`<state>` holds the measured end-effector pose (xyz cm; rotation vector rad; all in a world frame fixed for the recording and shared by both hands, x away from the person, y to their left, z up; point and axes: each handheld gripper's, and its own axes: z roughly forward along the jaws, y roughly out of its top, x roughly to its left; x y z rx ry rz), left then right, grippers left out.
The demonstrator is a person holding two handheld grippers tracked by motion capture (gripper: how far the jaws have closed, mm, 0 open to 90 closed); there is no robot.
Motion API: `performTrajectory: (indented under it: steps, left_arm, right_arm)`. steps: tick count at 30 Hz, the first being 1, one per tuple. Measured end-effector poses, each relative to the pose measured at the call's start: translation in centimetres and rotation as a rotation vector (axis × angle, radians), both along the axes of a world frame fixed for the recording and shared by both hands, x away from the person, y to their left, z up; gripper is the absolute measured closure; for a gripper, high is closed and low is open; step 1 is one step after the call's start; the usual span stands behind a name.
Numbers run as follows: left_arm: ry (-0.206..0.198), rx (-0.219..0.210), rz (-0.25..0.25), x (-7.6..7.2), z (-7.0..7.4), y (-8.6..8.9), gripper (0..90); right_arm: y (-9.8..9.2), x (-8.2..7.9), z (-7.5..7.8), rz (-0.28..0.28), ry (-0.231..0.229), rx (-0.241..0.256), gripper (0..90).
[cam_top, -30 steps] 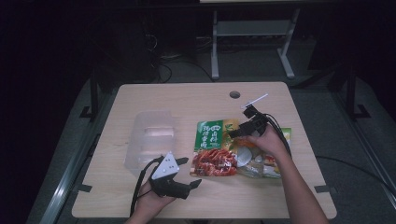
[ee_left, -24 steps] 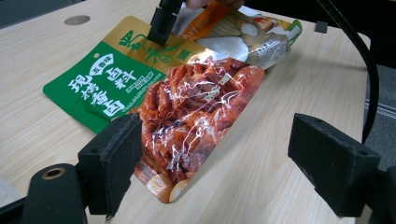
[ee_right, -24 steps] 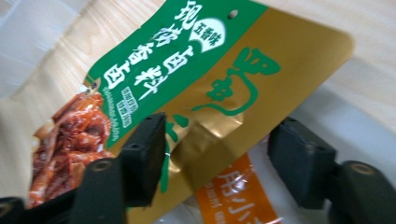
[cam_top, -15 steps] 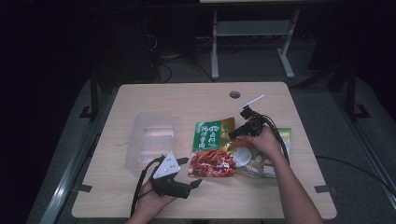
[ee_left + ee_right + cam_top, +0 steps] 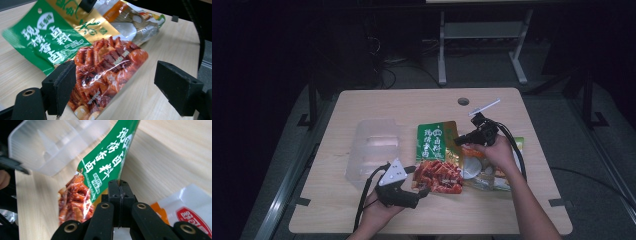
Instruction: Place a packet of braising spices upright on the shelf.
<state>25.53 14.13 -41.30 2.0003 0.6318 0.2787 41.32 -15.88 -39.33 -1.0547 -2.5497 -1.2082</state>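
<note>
A snack packet (image 5: pixel 434 142), green at the top and red with a gold side below, lies at mid-table. My right gripper (image 5: pixel 460 140) is shut on its gold side edge. In the right gripper view the jaws meet on the packet (image 5: pixel 105 167), and the right gripper (image 5: pixel 119 187) shows no gap. My left gripper (image 5: pixel 422 192) rests near the table's front edge, by the packet's red end. Its jaws stand wide apart in the left gripper view, with the left gripper (image 5: pixel 118 87) framing the red part of the packet (image 5: pixel 107 62) without touching it.
A clear plastic box (image 5: pixel 372 147) lies left of the packet, also in the right gripper view as the clear box (image 5: pixel 57 145). A white and orange bag (image 5: pixel 482 170) lies under the right hand. A round hole (image 5: pixel 463 101) and a white strip (image 5: pixel 484 106) are at the table's back.
The right hand has shifted slightly toward the front left with the packet's edge in its jaws. The left gripper has stayed in place.
</note>
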Motion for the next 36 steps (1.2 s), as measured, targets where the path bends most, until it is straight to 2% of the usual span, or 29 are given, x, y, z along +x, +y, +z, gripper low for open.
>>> performTrajectory:
  steps: [9,13,15,17,19,23,28,30,32,33,35,36]
  left_arm:
    - [0.019,-0.048,0.051,2.2,0.0,-1.1,15.2]
    - [0.033,-0.056,0.085,3.2,-0.4,-1.6,15.4]
    - [0.04,-0.057,0.105,3.5,-0.6,-2.0,15.3]
    - [0.061,-0.067,0.109,3.9,-1.0,-2.3,15.4]
    - [0.078,-0.059,0.12,4.3,-1.3,-2.6,15.4]
    - [0.123,-0.08,0.142,5.2,-2.0,-3.0,15.4]
    - [0.183,-0.077,0.122,6.2,-2.9,-3.9,16.7]
    - [0.214,-0.094,0.106,6.6,-3.3,-4.3,24.6]
    - [0.241,-0.087,0.091,6.9,-3.6,-4.6,32.7]
    - [0.247,-0.083,0.078,7.0,-3.7,-4.7,39.9]
    - [0.244,-0.075,0.08,7.1,-3.7,-4.8,46.7]
    - [0.237,-0.078,0.083,7.0,-3.6,-4.7,53.4]
  right_arm:
    - [-0.6,-3.3,3.6,0.049,-0.157,0.042,90.0]
    - [-1.5,-4.6,4.7,0.059,-0.207,0.051,90.0]
    - [-2.1,-5.1,4.8,0.057,-0.221,0.058,90.0]
    - [-2.7,-5.5,4.6,0.052,-0.231,0.066,90.0]
    - [-3.1,-5.9,4.5,0.053,-0.236,0.068,90.0]
    - [-3.9,-6.5,4.2,0.054,-0.255,0.078,90.0]
    - [-4.6,-6.8,3.6,0.054,-0.262,0.1,90.0]
    - [-4.8,-6.8,3.3,0.053,-0.268,0.118,90.0]
    - [-5.0,-6.9,3.0,0.049,-0.265,0.128,90.0]
    - [-5.1,-6.9,2.9,0.047,-0.265,0.13,90.0]
    - [-5.3,-6.9,2.6,0.044,-0.259,0.131,90.0]
    - [-5.3,-6.9,2.4,0.04,-0.258,0.124,90.0]
